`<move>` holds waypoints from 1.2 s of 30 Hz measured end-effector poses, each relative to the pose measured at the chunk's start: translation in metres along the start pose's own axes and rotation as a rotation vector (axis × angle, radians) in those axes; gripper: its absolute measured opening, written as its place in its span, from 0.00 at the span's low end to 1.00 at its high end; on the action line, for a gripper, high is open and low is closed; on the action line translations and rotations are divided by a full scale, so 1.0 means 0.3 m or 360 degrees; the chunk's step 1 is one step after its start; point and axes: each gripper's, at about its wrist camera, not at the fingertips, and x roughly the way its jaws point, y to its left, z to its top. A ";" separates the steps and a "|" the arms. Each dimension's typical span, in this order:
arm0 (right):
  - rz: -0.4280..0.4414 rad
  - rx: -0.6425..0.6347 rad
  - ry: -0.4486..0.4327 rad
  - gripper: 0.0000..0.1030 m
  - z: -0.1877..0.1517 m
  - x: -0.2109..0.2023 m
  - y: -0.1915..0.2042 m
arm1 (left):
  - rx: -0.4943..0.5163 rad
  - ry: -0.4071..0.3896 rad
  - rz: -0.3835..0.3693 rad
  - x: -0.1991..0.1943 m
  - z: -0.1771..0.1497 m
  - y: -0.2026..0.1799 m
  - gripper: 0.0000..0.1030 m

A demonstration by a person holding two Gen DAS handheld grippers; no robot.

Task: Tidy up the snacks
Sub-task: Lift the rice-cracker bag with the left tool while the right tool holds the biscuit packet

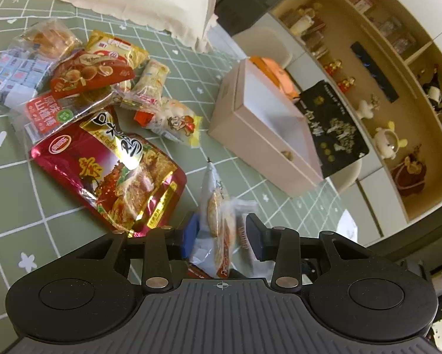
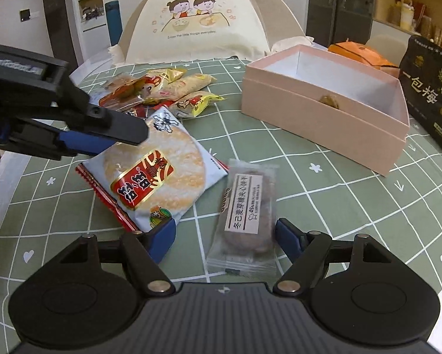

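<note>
pink box (image 2: 324,124) holds one small brown snack (image 2: 329,100); left claw (image 1: 221,233) open around rice cracker packet (image 2: 156,174); right claw (image 2: 224,236) open, straddling brown biscuit packet (image 2: 246,221)

Rice cracker packet (image 1: 218,224): lower end hidden behind gripper body, left wrist view. Black box (image 2: 430,94) cut off at right edge. Shelf items (image 1: 389,141) too small to identify. Brown object inside pink box (image 2: 328,100) indistinct.
</note>
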 end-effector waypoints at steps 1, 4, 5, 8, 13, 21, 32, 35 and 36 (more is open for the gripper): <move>0.0001 0.0005 -0.0003 0.74 -0.002 -0.002 -0.002 | 0.0007 0.0013 0.0023 0.007 0.001 0.002 0.41; 0.0002 0.0016 -0.0014 0.74 -0.010 -0.005 -0.011 | 0.0037 0.0048 0.0081 0.019 -0.006 0.011 0.41; 0.0003 0.0018 -0.0017 0.74 -0.010 -0.005 -0.012 | 0.0041 0.0059 0.0093 0.024 -0.006 0.014 0.41; 0.0000 0.0021 -0.0026 0.74 -0.011 -0.004 -0.011 | 0.0015 0.0073 0.0090 0.024 -0.004 0.024 0.41; -0.0004 0.0024 -0.0036 0.74 -0.013 -0.006 -0.011 | 0.0026 0.0053 -0.0056 -0.018 0.002 0.000 0.41; -0.0018 -0.0001 -0.0056 0.75 -0.021 -0.004 -0.006 | 0.0072 0.0062 -0.0065 -0.013 0.008 -0.027 0.41; 0.0003 -0.0032 -0.0096 0.77 -0.034 -0.001 -0.009 | 0.0196 0.0174 0.0115 0.143 0.036 -0.063 0.31; 0.0012 -0.0042 -0.0095 0.78 -0.034 -0.001 -0.013 | 0.0246 0.0132 0.0115 0.114 0.022 -0.098 0.22; 0.0012 -0.0043 -0.0088 0.78 -0.034 -0.003 -0.015 | 0.0255 0.0125 0.0155 0.100 0.016 -0.110 0.21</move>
